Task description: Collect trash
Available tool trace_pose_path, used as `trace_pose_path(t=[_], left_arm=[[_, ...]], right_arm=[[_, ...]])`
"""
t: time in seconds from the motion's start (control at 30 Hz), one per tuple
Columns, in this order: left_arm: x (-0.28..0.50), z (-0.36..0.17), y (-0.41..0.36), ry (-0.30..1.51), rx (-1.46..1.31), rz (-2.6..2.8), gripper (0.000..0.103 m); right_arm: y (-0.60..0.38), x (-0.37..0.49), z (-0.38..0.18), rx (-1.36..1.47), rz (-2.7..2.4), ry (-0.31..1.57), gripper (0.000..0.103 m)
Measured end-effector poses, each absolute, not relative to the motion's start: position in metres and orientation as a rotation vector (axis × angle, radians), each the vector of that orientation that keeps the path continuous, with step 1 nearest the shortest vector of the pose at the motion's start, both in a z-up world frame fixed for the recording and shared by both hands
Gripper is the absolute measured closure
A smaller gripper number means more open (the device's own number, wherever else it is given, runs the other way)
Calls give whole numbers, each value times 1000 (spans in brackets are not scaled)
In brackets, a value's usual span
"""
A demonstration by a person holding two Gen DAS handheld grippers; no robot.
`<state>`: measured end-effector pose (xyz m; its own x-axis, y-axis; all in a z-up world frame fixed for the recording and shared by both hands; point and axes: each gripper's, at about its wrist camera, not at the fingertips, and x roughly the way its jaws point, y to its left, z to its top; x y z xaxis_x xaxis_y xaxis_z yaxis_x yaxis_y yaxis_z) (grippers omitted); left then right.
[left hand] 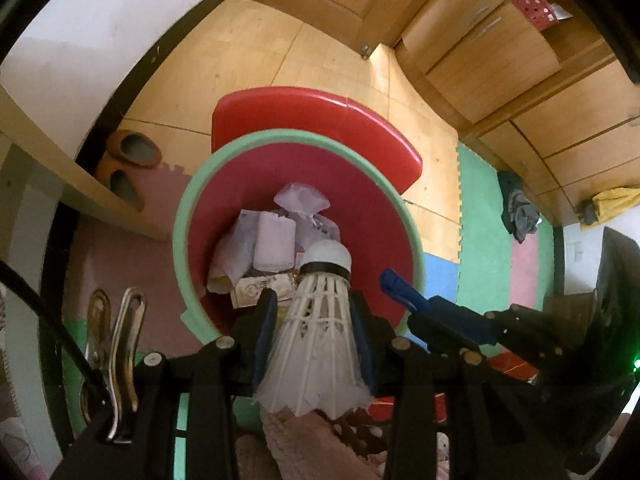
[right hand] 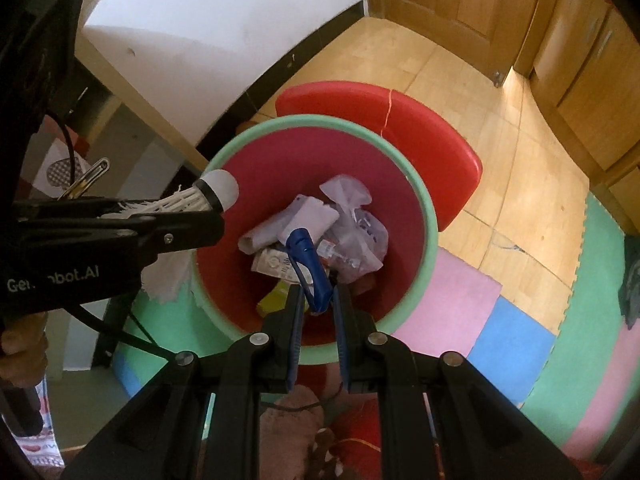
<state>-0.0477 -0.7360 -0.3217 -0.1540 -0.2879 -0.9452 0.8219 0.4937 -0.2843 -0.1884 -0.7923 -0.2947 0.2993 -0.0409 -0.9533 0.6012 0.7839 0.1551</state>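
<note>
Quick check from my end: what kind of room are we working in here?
Most likely a room in a home, perhaps a child's play area: coloured foam floor mats, wooden cupboards and slippers by the wall, with a half-full trash bin on the floor.

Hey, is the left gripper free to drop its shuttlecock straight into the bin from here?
Probably yes. The shuttlecock sits over the bin's open mouth, with only trash below; the right gripper holding a blue clip stands off to the side.
</note>
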Motion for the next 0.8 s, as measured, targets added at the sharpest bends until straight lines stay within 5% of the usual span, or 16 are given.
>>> trace_pose_path(t=[0.1, 0.2, 0.37, 0.8], left_arm=[[-46, -324, -739, 1416, 498, -1035, 62], [-44, -326, -742, 1443, 499, -1047, 59], [-40, -322, -743, 1443, 500, -1025, 44], [-36, -284, -725, 1384, 480, -994, 44]], right_arm=[[-794, -189, -294, 561, -446, 1190, 87], [-794, -188, -293, 577, -439, 1184, 76], [-792, -186, -288, 573, -437, 1170, 76], [-779, -181, -257, 513, -438, 1136, 75]])
